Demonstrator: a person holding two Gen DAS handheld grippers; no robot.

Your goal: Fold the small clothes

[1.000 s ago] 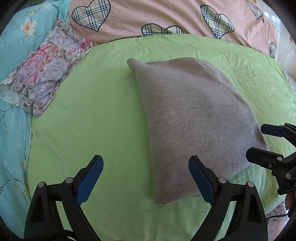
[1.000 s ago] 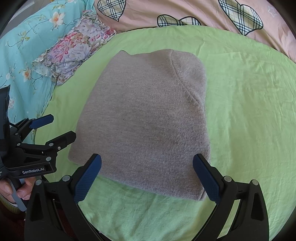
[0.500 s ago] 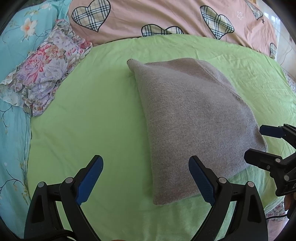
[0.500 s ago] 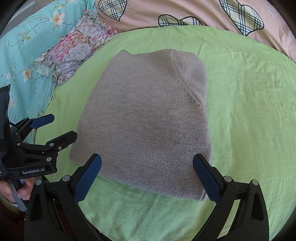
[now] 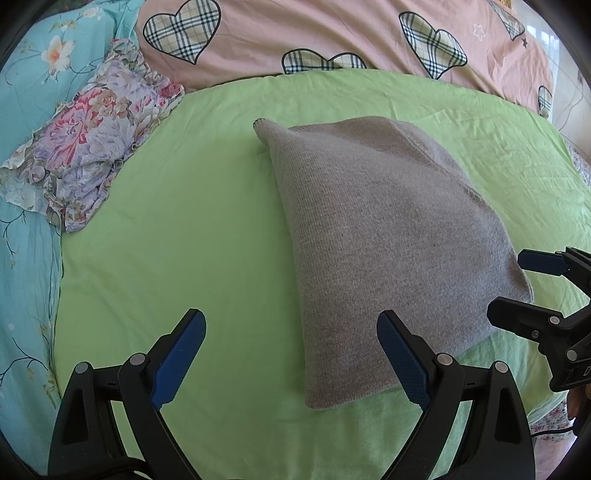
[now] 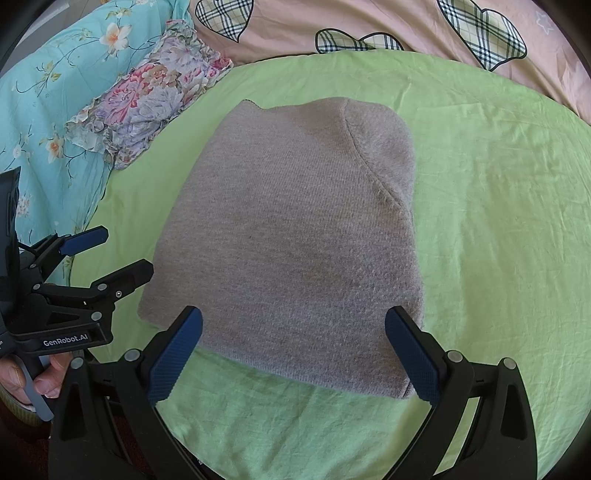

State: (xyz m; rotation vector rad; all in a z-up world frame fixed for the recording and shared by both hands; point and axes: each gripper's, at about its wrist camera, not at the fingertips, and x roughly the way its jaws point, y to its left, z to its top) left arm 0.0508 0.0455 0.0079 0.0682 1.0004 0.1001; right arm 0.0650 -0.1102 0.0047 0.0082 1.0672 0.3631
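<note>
nearest the lens in the left wrist view, the left gripper (image 5: 290, 332) has its blue-padded jaws spread wide with nothing between them, poised over the green sheet (image 5: 177, 229); its right finger overlaps the near left corner of the grey knit garment (image 5: 388, 236), though contact is hard to judge. in the right wrist view the right gripper (image 6: 293, 330) is likewise spread wide and empty, its fingers (image 6: 177, 354) framing the near edge of the grey knit garment (image 6: 295, 236), whether touching or just above cannot be told. each tool's lower body is cut off by the frame bottom.

the right gripper also shows at the right edge of the left view (image 5: 517, 288), mostly cropped, jaws apart beside the garment's near right corner. the left gripper shows at the left edge of the right view (image 6: 114, 254), parted, with a few fingertips of a hand (image 6: 40, 376) on its handle; the rest of the hand is out of frame.

the garment lies folded flat in a rough rectangle in the middle of the green sheet, one far corner poking up to a small point; what it is exactly cannot be read. a seam curves across its far right part.

beyond, to the left, a floral ruffled cloth (image 5: 88, 158) lies crumpled, straddling the sheet's edge and a turquoise flowered cover (image 5: 26, 258). farthest back is a pink quilt with plaid hearts (image 5: 332, 33), cropped by the lens rim.
</note>
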